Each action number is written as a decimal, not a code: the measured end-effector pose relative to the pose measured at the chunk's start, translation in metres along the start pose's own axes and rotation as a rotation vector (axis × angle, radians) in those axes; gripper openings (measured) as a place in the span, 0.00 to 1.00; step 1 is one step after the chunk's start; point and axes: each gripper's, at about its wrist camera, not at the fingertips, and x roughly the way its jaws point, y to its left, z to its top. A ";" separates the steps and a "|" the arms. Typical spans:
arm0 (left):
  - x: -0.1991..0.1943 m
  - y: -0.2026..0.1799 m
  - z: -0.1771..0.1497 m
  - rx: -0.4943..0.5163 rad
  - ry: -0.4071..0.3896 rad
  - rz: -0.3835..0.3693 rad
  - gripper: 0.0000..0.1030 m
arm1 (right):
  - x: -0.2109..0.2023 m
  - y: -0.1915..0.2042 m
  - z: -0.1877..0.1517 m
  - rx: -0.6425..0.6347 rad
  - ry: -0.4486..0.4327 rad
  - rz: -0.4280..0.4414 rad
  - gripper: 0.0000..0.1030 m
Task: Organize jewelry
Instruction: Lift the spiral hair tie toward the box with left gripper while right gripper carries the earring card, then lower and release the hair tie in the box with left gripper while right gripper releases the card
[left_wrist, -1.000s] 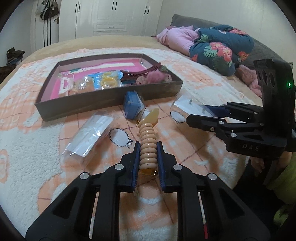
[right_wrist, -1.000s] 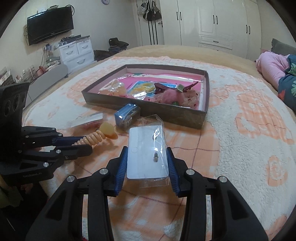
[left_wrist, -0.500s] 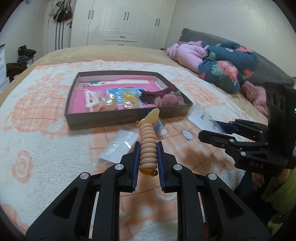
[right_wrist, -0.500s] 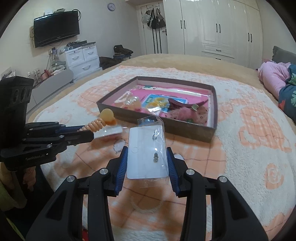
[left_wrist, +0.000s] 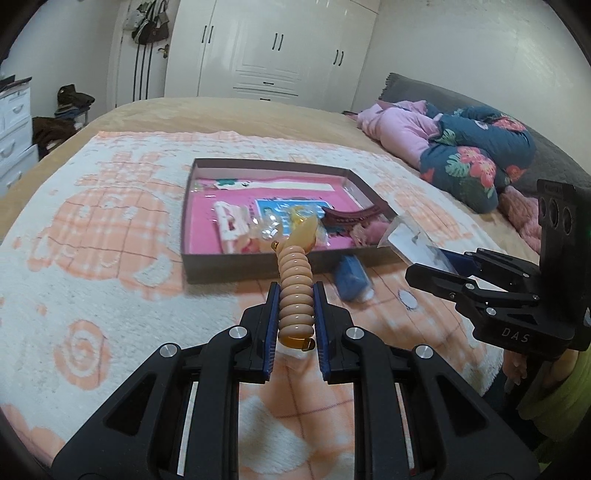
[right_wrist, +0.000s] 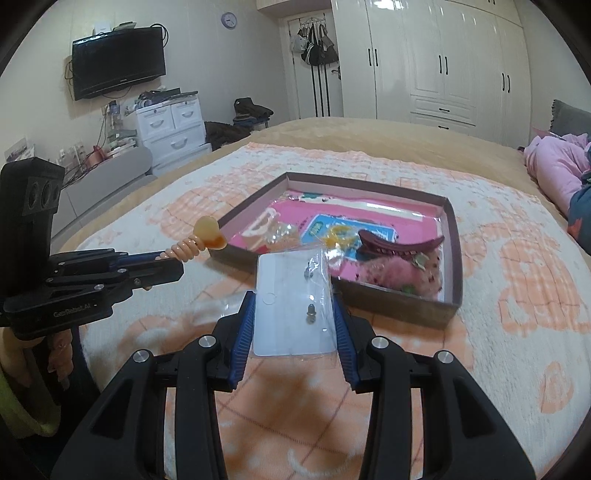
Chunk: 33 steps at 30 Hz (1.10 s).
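my left gripper (left_wrist: 295, 314) is clamped tight on a ribbed, glossy peach hair clip (left_wrist: 295, 291); i count two blue ridged pads, one pressing each flank, and the clip's smooth amber tip sticks out ahead of the fingers, in line with the near wall of the box (left_wrist: 258, 264). my right gripper (right_wrist: 294, 328) is partly closed, its two blue pads squeezing the long edges of a flat clear plastic packet (right_wrist: 293, 306) with a white card inside; two small metal studs show on the card, one above the other. beyond both sets of fingers lies the shallow rectangular brown box with a pink floor, holding one dark red toothed claw clip (right_wrist: 400, 245), one fuzzy pink piece and some crinkly packets i cannot count. one blue packet (left_wrist: 351, 282) lies on the fluffy orange-and-white blanket (left_wrist: 92, 295), just ahead and right of my left fingers.
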 end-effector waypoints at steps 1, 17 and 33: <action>0.001 0.004 0.003 -0.008 0.000 0.001 0.11 | 0.002 0.000 0.002 -0.001 -0.002 0.000 0.38; 0.043 0.045 0.049 -0.046 0.006 0.065 0.11 | 0.050 -0.036 0.042 0.020 0.001 -0.103 0.38; 0.097 0.063 0.071 -0.044 0.034 0.091 0.11 | 0.107 -0.065 0.049 0.035 0.079 -0.251 0.40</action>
